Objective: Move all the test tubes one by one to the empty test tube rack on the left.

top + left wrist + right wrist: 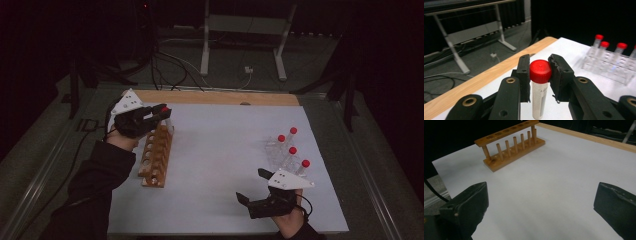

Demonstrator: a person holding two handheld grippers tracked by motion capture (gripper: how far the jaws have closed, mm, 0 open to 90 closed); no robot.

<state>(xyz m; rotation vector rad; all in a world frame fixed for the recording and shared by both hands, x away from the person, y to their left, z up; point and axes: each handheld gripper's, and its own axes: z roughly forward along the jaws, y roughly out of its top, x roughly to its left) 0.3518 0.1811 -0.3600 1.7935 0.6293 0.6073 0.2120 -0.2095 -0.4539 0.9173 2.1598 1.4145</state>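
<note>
One red-capped tube [539, 90] sits clamped by its cap in my left gripper [539, 72] over the wooden rack's [156, 152] far end, ready for lowering into a hole, while my right gripper [252, 187] waits released above the desk [220, 150].

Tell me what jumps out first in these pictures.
The red-capped clear plastic tube stands out, gripped at its cap by the left claw over the far end of the brown wooden tube rack on the table's left side. At the right sits a clear plastic rack with four more red-capped tubes; near it, the right claw hovers open.
</note>
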